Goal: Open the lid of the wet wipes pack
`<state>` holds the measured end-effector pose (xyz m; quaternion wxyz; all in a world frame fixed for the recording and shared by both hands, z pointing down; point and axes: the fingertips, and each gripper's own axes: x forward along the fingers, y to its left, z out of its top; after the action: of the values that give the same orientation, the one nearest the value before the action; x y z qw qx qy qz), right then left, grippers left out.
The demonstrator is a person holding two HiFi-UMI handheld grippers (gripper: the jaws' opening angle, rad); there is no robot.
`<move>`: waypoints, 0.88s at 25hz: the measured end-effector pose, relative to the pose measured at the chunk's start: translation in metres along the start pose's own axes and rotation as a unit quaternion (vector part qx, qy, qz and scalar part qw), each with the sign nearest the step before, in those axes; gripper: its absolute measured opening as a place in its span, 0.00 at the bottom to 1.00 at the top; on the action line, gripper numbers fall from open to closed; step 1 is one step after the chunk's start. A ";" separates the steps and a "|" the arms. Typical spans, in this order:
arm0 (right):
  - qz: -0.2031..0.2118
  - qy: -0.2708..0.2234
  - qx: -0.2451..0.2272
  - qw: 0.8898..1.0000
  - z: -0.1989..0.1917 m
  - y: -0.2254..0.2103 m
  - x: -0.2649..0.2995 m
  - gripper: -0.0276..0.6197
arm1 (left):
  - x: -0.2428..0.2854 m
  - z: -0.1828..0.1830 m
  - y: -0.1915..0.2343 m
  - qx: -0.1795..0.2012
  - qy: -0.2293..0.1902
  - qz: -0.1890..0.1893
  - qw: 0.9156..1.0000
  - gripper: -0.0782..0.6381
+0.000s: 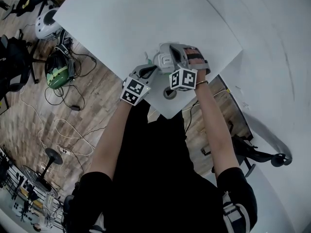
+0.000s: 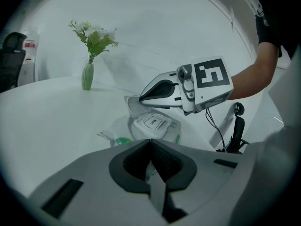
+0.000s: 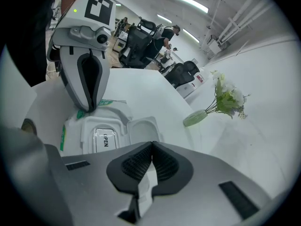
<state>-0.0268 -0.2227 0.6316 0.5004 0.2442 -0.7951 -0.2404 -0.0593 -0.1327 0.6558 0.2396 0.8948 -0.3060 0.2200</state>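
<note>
The wet wipes pack (image 2: 153,126) (image 3: 101,135) lies near the corner of the white table (image 1: 121,28). Its hinged lid (image 3: 141,131) (image 2: 133,105) stands flipped up, baring the sealed flap marked OPEN (image 3: 106,139). My right gripper (image 3: 151,147) (image 2: 141,98) is shut, with the lid's white edge pinched between its pads. My left gripper (image 2: 151,142) (image 3: 89,108) is shut on the pack's edge by the green print. In the head view both grippers, left (image 1: 151,70) and right (image 1: 164,52), meet over the pack (image 1: 163,61).
A green vase of white flowers (image 2: 88,74) (image 3: 197,117) stands further back on the table. A round cable hole (image 1: 169,92) sits by the table's pointed corner. Cables and a helmet-like object (image 1: 57,69) lie on the wooden floor at left; an office chair (image 1: 262,154) is at right.
</note>
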 end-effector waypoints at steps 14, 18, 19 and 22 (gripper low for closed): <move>-0.008 0.007 0.034 0.999 -0.011 0.011 -0.031 0.07 | 0.001 0.000 -0.001 0.002 0.002 0.002 1.000 0.14; -0.008 0.008 0.040 0.999 -0.011 0.014 -0.038 0.07 | -0.001 0.001 -0.002 -0.004 0.008 0.004 1.000 0.14; -0.008 0.010 0.041 0.999 -0.011 0.014 -0.040 0.07 | -0.001 0.001 -0.002 -0.010 0.010 0.003 1.000 0.14; -0.006 0.015 0.050 0.999 -0.014 0.016 -0.046 0.07 | -0.001 0.002 -0.002 -0.033 0.017 -0.004 0.999 0.14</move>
<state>0.0014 -0.1841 0.6159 0.4983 0.2777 -0.7967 -0.1998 -0.0583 -0.1317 0.6527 0.2753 0.8838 -0.3052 0.2235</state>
